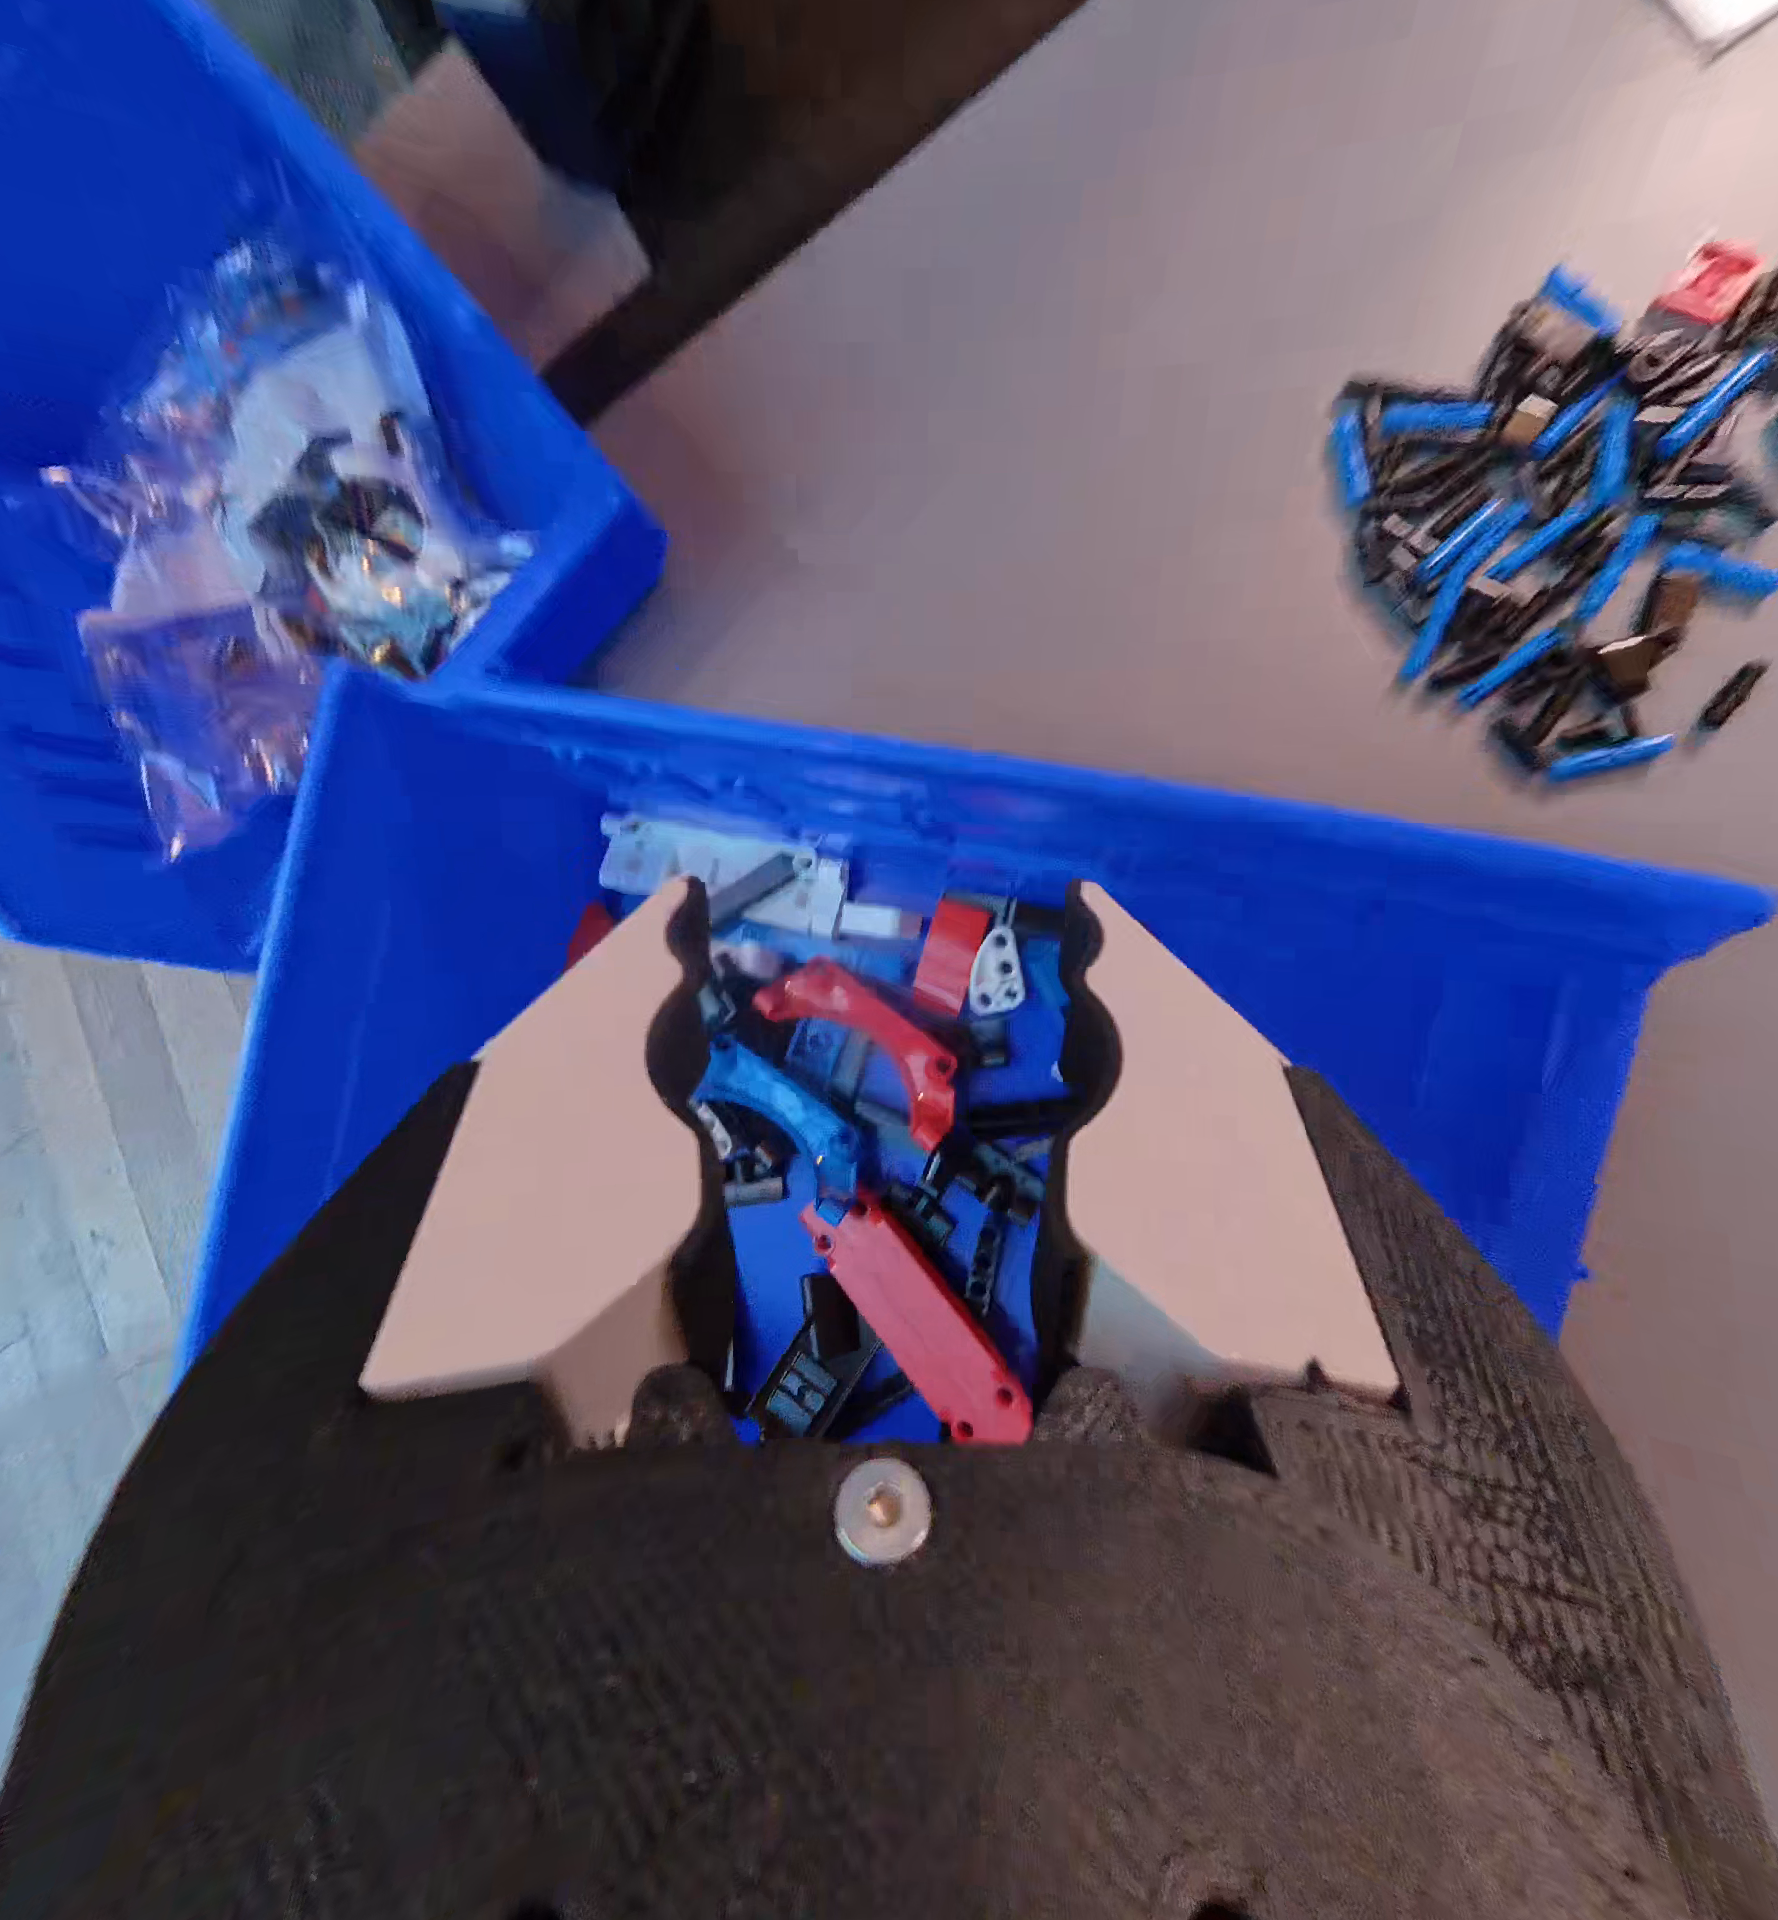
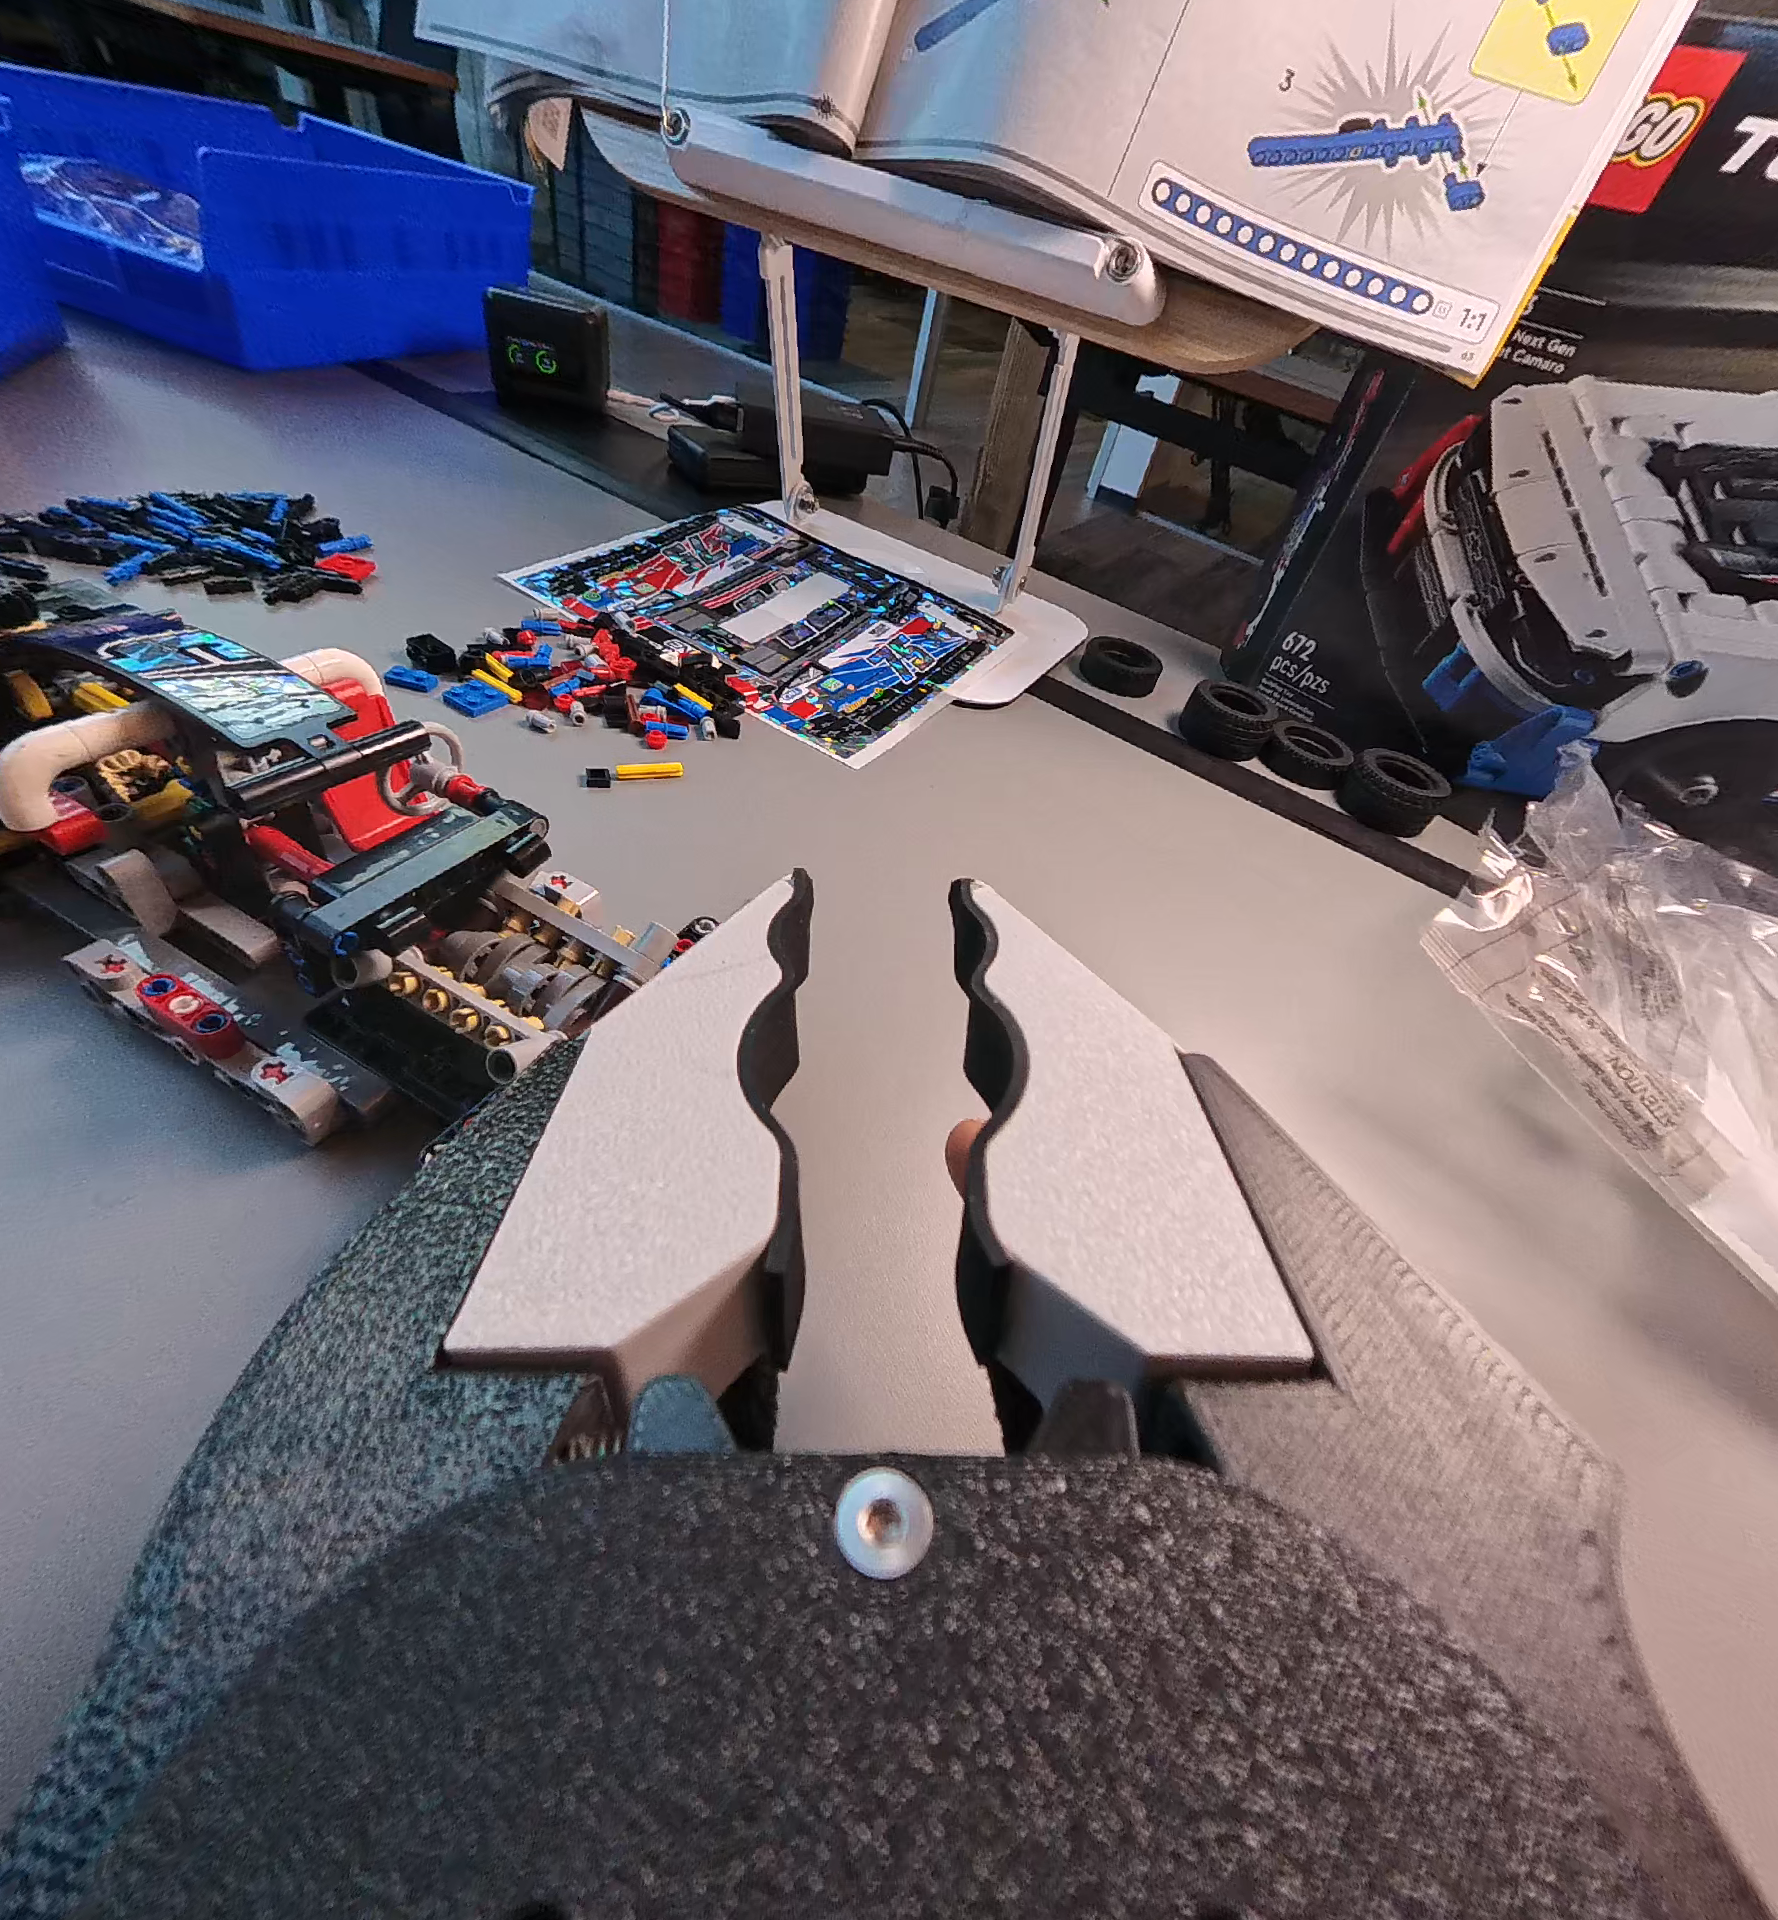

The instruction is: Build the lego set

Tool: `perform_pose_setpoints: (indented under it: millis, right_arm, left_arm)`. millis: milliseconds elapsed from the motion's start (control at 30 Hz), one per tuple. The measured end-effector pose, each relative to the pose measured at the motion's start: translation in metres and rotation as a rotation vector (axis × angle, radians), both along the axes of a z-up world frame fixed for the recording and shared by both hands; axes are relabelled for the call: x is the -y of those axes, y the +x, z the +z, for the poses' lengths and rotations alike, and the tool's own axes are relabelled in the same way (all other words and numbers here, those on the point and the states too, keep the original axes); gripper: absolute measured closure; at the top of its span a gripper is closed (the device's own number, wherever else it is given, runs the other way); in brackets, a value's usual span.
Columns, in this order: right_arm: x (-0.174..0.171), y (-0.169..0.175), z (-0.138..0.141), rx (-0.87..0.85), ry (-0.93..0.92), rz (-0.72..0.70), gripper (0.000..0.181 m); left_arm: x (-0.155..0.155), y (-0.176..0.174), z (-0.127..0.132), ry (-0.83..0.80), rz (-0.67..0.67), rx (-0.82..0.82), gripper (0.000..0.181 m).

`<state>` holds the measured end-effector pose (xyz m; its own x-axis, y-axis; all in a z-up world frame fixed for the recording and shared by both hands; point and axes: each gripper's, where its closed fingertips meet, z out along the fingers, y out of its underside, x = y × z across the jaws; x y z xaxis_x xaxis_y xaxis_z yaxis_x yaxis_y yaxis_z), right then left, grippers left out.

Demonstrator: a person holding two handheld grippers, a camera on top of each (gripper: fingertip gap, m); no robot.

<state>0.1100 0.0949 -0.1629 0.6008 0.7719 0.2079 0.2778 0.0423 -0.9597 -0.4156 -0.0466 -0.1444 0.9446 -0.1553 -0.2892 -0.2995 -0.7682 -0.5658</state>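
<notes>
The left gripper (image 1: 880, 904) hangs over a blue bin (image 1: 1280, 862) full of loose lego pieces. Its fingers (image 1: 573, 1091) are open wide and hold nothing. Between them you can look straight down into the bin.

Right under the gap lies a long red panel (image 1: 916, 1320). It is flat on the pile, and its long side runs slanted, from near the middle of the bin toward the bin's near wall. A curved red piece (image 1: 864, 1029) and a curved blue piece (image 1: 781, 1112) lie just past the panel, deeper in the bin. If the panel is the wanted piece, the fingers probably need to turn a bit so they close across its thin side, not along its length.

The right gripper (image 2: 880, 883) is well away from the bin, low over the bare grey counter (image 2: 1124, 831). Its fingers (image 2: 656, 1143) are partly open, with nothing between them. The half-built car (image 2: 241, 831) sits on the counter next to this gripper, much nearer to it than the bin is.

So the left gripper is the near one for picking from the bin, and the right gripper looks ready beside the car.
</notes>
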Motion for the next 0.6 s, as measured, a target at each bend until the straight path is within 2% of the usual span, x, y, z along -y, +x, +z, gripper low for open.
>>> perform_pose_setpoints:
  millis: [33,100,167,233,300,367,500,600]
  right_arm:
    - [0.0,0.0,0.0,0.001,0.001,0.002,0.156]
    - [0.001,0.0,0.0,0.0,0.003,0.007,0.156]
    - [0.002,0.0,0.001,-0.003,0.003,0.009,0.156]
    - [0.002,0.0,0.002,-0.008,0.004,0.013,0.156]
    - [0.003,0.0,0.003,-0.008,0.007,0.019,0.156]
    - [0.004,0.0,0.005,-0.007,0.014,0.023,0.157]
    - [0.006,0.004,0.008,-0.01,0.028,0.024,0.157]
    - [0.006,0.004,0.012,-0.026,0.026,0.031,0.157]
  left_arm:
    - [-0.007,0.016,0.008,0.036,-0.044,0.016,0.116]
    - [-0.018,0.063,0.02,0.079,-0.187,0.082,0.129]
    - [-0.026,0.104,0.023,0.069,-0.301,0.117,0.133]
    - [-0.031,0.142,0.017,0.02,-0.413,0.139,0.142]
    - [-0.034,0.171,0.0,-0.066,-0.48,0.148,0.149]
    - [-0.035,0.183,-0.026,-0.181,-0.509,0.101,0.151]
    - [-0.033,0.182,-0.069,-0.373,-0.492,0.0,0.162]
    - [-0.034,0.18,-0.075,-0.424,-0.492,-0.087,0.163]
